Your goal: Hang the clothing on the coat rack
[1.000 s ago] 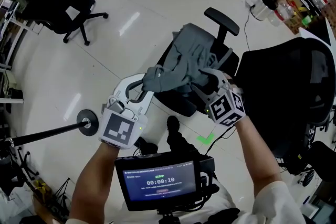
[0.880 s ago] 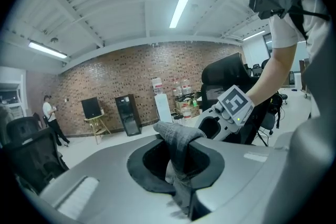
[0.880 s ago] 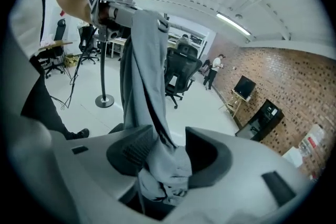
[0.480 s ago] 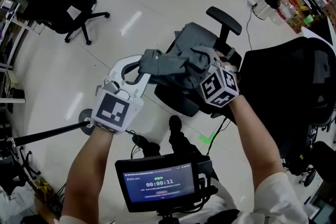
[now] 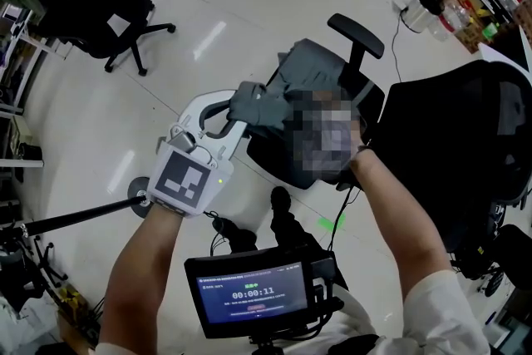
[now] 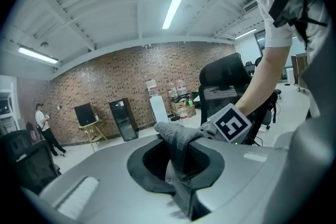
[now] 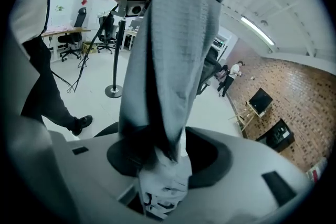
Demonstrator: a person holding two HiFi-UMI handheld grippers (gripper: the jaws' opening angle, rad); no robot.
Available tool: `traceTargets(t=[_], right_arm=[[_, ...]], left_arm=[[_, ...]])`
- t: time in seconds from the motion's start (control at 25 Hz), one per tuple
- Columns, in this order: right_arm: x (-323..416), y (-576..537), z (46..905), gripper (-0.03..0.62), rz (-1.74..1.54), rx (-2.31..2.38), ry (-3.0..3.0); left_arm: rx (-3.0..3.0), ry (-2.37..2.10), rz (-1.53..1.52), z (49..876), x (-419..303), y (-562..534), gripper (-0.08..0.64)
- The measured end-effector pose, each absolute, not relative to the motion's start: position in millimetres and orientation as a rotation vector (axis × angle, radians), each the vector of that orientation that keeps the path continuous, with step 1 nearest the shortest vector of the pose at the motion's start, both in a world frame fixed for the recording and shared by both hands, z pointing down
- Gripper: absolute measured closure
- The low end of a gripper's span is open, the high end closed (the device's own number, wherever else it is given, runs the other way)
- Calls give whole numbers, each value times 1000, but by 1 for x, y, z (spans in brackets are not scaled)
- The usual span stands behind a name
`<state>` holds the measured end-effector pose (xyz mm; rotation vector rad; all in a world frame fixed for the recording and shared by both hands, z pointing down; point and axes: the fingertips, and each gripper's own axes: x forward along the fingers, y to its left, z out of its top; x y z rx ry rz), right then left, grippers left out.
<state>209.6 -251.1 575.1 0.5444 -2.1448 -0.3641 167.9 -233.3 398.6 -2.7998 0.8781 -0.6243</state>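
Spanning both grippers: one grey clothing item [image 5: 307,75], part of it raised and the rest heaped on the seat and back of a black office chair [image 5: 357,29]. Left gripper [image 5: 237,110]: fingers closed tight on a thin fold at the garment's near edge. This grip probably pins one end so the cloth can be drawn out rather than lifted as a lump. Right gripper [image 7: 168,157]: covered over in the head view. Its own view shows the fingers clamped round a thick bunch of the same cloth, with a paler printed patch wedged low between them. They stand wide because the bunch is bulky, not because they are free. A band of cloth runs from this grip up to the left gripper, so the two holds sit near each other on one stretch of fabric. Step in hand, judged: lifting the clothing clear of the chair, with hanging not yet begun. Also listed is a pole on a round base [image 5: 83,212] on the pale floor [image 5: 208,4], well apart from the chair. It may be the coat rack, but its top is out of view. A second black chair [image 5: 465,137] stands just beside the first.
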Motion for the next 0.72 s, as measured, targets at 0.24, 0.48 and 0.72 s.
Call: traceTargets(t=[0.24, 0.48, 0.72], right_arm=[[196, -257, 584, 442, -308, 529, -2176], [239, -265, 558, 554, -211, 742, -2180], [281, -272, 499, 557, -146, 1028, -2253]], left_arm=[[-2827, 850, -612, 399, 174, -232, 541], [-2904, 976, -556, 403, 164, -243, 541], [-2926, 1093, -529, 412, 145, -255, 541]])
